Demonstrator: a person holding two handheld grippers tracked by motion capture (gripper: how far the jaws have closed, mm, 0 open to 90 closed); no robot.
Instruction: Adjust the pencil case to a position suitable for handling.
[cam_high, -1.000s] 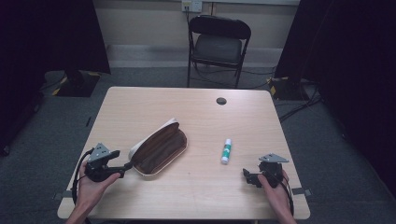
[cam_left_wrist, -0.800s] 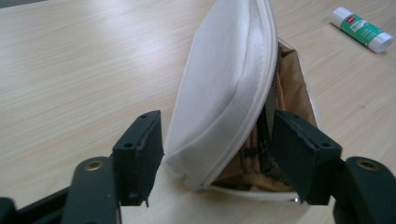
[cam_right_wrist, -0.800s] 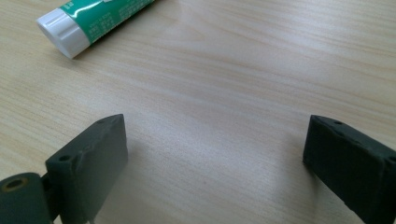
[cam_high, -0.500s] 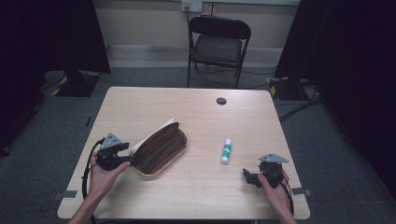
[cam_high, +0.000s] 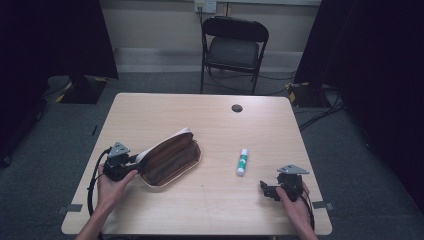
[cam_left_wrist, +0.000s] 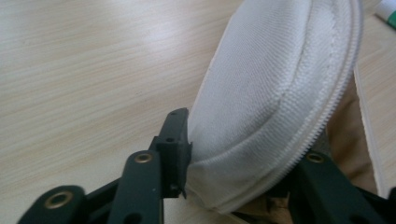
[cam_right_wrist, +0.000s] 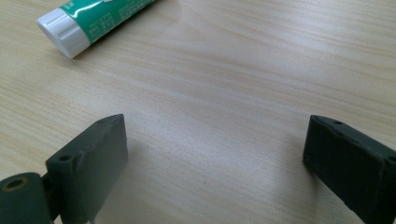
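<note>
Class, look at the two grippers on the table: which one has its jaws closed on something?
The left gripper: it clamps the white end of the open pouch. The right gripper stands open over bare table, short of the glue stick.

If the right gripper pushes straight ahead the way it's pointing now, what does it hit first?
Probably nothing soon: ahead of the right gripper, between its open jaws, lies bare table. The glue stick lies left of that line, so it would likely pass beside it, though depth is uncertain.
</note>
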